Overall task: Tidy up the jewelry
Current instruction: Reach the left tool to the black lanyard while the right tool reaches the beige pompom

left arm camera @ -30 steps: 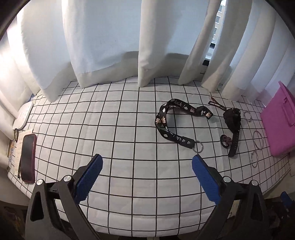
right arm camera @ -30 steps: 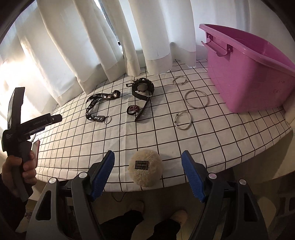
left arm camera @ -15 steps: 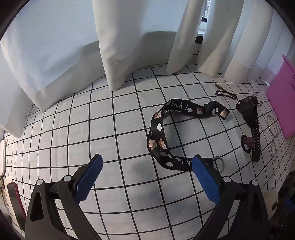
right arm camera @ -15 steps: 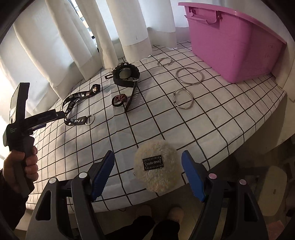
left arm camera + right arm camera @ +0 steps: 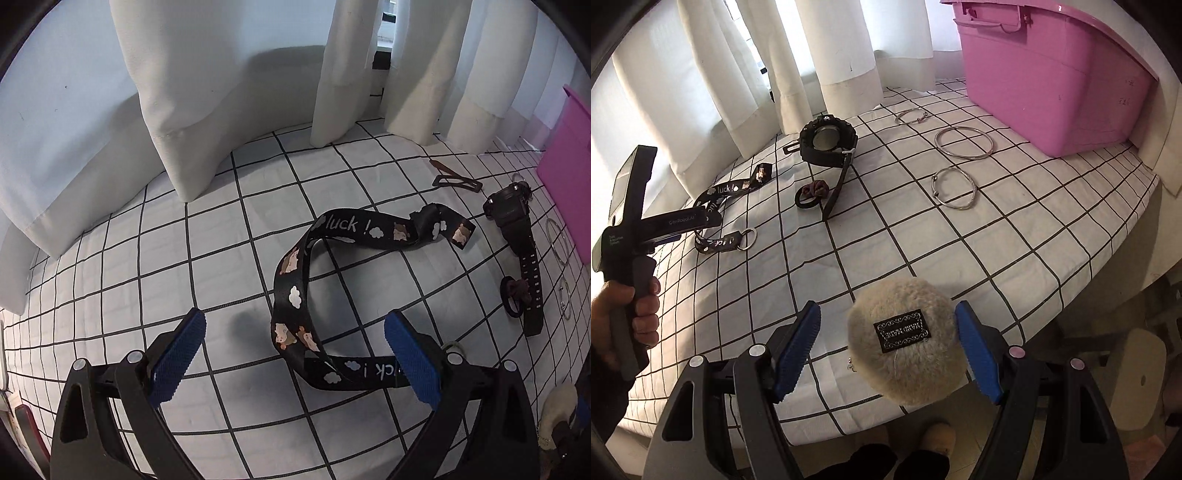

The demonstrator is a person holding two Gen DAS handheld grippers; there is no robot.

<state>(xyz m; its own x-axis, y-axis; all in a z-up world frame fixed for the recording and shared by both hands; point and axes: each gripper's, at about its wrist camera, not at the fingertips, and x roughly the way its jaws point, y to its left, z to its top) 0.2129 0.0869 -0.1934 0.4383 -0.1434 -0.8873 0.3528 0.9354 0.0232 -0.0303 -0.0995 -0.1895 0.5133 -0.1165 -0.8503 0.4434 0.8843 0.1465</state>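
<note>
A black "luck!" lanyard with a metal ring lies on the checked cloth; my left gripper is open with its jaws on either side of the strap's near loop. It also shows in the right wrist view. My right gripper is open around a beige fluffy pompom at the table's front edge; its right pad touches the fluff. A black watch, a dark hair tie and three metal bangles lie further back.
A pink plastic bin stands at the back right. White curtains hang along the far edge of the table. The checked cloth ends just below the pompom. A dark phone lies at the left edge.
My left gripper has moved forward and down until the lanyard lies between its jaws. My right gripper has closed in on the pompom, which now fills the gap between its pads.
</note>
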